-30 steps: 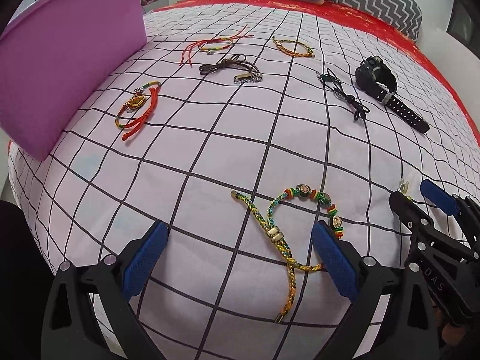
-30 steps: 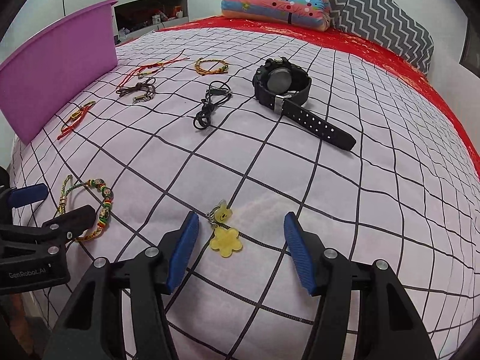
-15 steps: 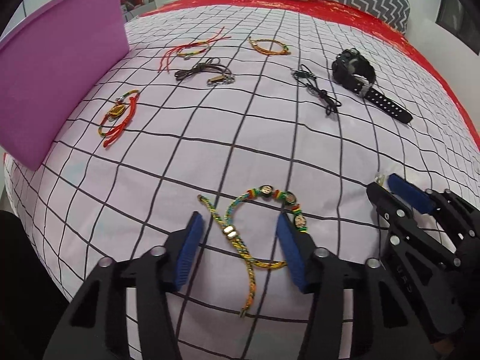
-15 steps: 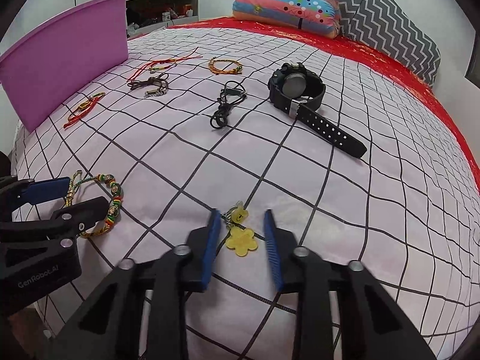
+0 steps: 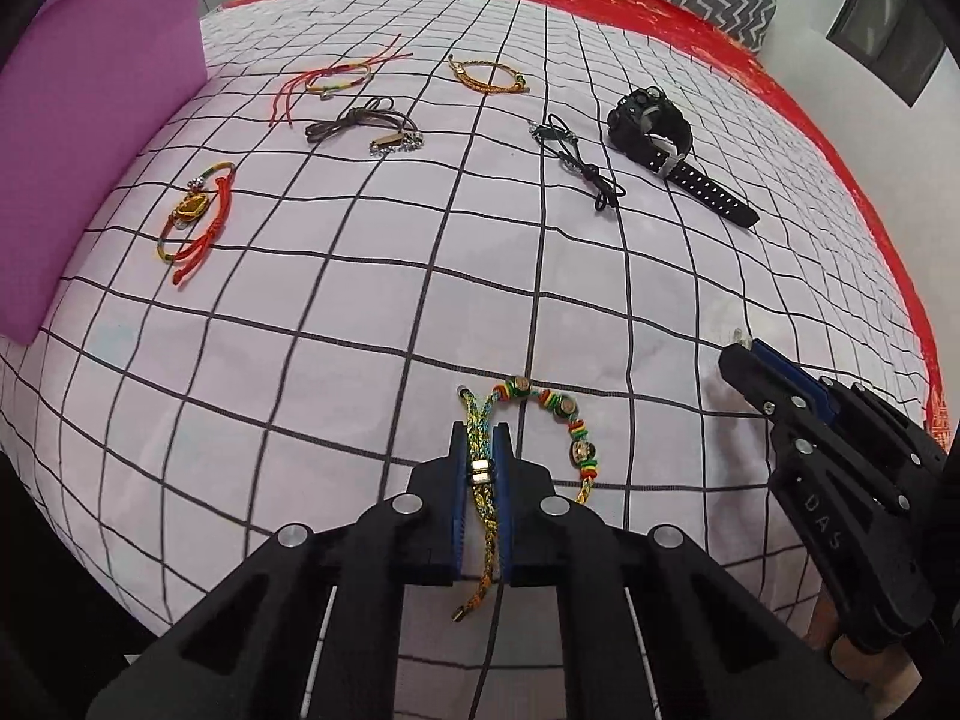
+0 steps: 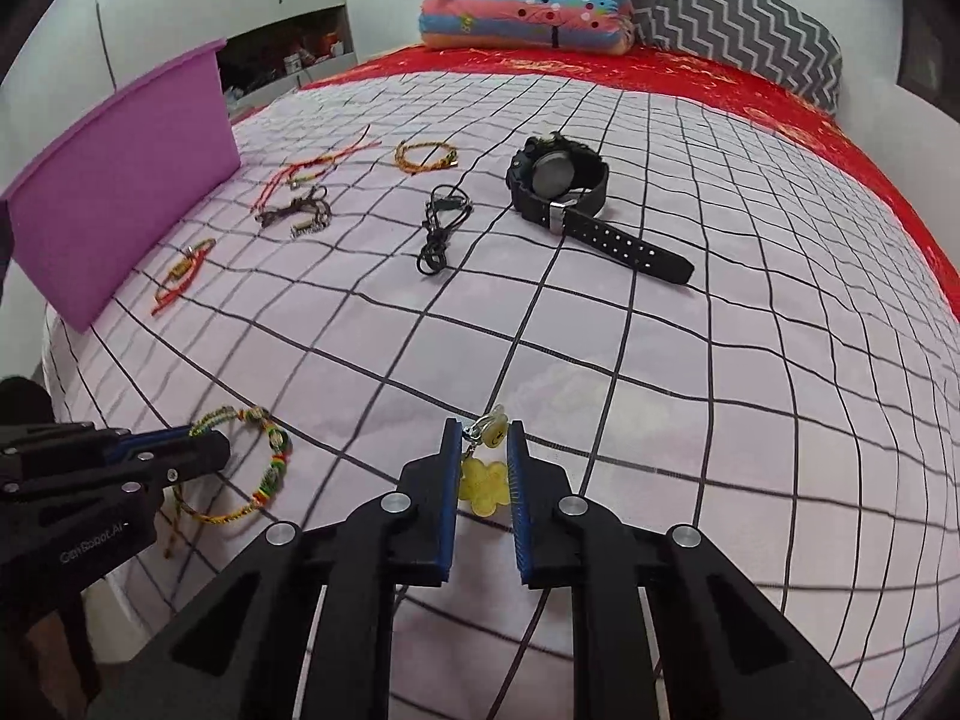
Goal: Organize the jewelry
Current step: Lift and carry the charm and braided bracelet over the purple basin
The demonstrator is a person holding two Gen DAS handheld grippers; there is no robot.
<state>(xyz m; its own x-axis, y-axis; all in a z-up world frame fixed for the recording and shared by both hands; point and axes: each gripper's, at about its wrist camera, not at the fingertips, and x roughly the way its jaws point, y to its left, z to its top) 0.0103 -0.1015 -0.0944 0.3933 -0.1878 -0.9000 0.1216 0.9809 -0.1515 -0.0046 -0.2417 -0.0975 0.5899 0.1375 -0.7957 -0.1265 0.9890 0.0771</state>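
Bed with a white grid sheet (image 5: pixel 360 312), red cover along the far edge, pillows (image 6: pixel 528 6) at the head. Purple bin (image 5: pixel 90 120) on the left edge; red cord bracelet (image 5: pixel 192 222) just beside it. Mid-sheet is bare cloth. Left gripper (image 5: pixel 480 468) clamped on the braided bracelet (image 5: pixel 558 414) – beaded loop lies right of it. Right gripper (image 6: pixel 485 474) nearly closed around the yellow flower charm (image 6: pixel 483 480), pads touching its sides. Black watch (image 6: pixel 564 186) far right.
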